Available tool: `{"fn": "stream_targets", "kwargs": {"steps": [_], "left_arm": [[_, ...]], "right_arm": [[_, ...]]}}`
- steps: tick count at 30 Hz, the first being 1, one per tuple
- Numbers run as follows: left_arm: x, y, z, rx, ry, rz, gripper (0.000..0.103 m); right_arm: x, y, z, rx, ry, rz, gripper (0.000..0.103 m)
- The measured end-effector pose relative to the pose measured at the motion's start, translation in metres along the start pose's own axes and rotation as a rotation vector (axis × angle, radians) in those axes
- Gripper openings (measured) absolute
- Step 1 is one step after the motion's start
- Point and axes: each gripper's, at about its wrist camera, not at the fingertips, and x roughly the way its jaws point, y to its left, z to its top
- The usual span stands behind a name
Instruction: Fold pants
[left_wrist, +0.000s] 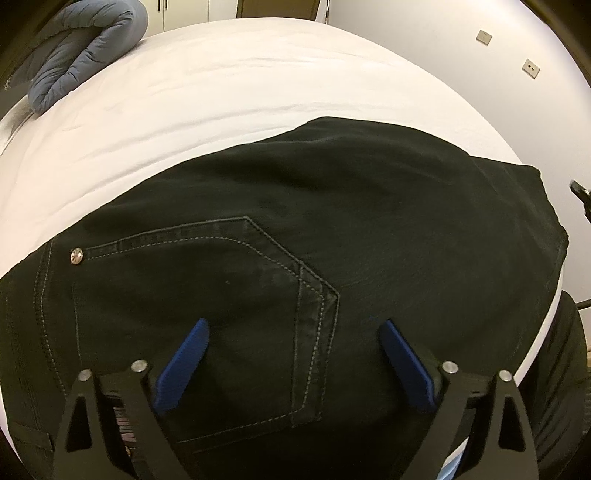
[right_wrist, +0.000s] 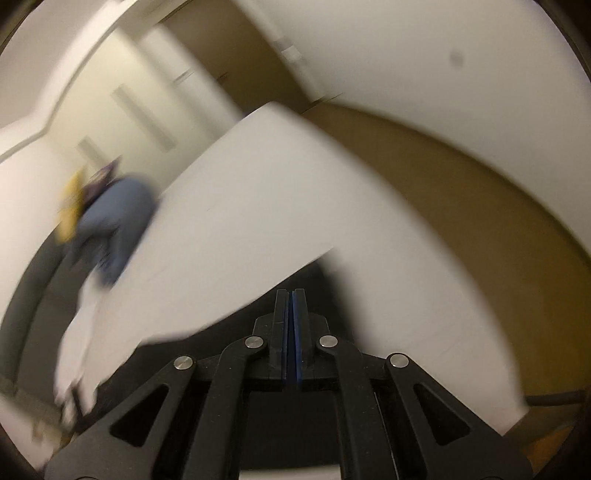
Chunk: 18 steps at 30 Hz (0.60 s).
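Observation:
Black jeans (left_wrist: 332, 221) lie folded on the white bed, back pocket (left_wrist: 207, 295) with pale stitching facing up. My left gripper (left_wrist: 293, 324) hovers right above that pocket. Its blue pads (left_wrist: 184, 365) stand wide apart and nothing is pinched between them. In the blurred right wrist view my right gripper (right_wrist: 293, 293) is shut, its blue pads pressed together with nothing visible between them. A dark patch of cloth (right_wrist: 236, 321), apparently the jeans, lies just under and beyond its fingers.
The white mattress (left_wrist: 240, 92) stretches beyond the jeans. A grey-blue quilt (left_wrist: 85, 48) is bunched at its far left corner, also blurred in the right wrist view as the quilt (right_wrist: 114, 229). A white wall with sockets (left_wrist: 484, 37) is on the right, above a brown floor (right_wrist: 480, 184).

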Motion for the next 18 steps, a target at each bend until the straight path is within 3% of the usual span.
{"fn": "stream_targets", "kwargs": {"steps": [3, 5, 8, 12, 14, 15, 16, 18], "left_arm": [[0.0, -0.002, 0.0, -0.002, -0.002, 0.008, 0.099], [-0.001, -0.001, -0.001, -0.004, -0.005, 0.002, 0.099], [-0.005, 0.002, -0.005, -0.001, -0.005, -0.002, 0.099], [-0.012, 0.01, -0.013, -0.019, -0.019, -0.002, 0.099], [-0.018, 0.012, -0.017, -0.029, -0.033, -0.004, 0.099], [-0.02, 0.012, -0.018, -0.036, -0.04, -0.008, 0.099], [-0.023, 0.013, -0.02, -0.05, -0.05, -0.016, 0.099], [-0.027, 0.014, -0.024, -0.075, -0.066, -0.025, 0.098]], "right_arm": [[0.019, 0.027, -0.042, 0.022, 0.125, 0.129, 0.002], [0.041, 0.039, -0.069, -0.003, 0.206, 0.092, 0.002], [0.067, 0.025, -0.105, 0.083, 0.316, -0.054, 0.001], [0.031, 0.003, -0.124, 0.231, 0.218, -0.077, 0.003], [-0.003, -0.003, -0.132, 0.277, 0.168, -0.034, 0.021], [-0.014, 0.0, -0.136, 0.3, 0.152, 0.008, 0.055], [-0.022, 0.004, -0.141, 0.324, 0.136, 0.043, 0.082], [-0.035, 0.018, -0.153, 0.365, 0.084, 0.121, 0.085]]}}
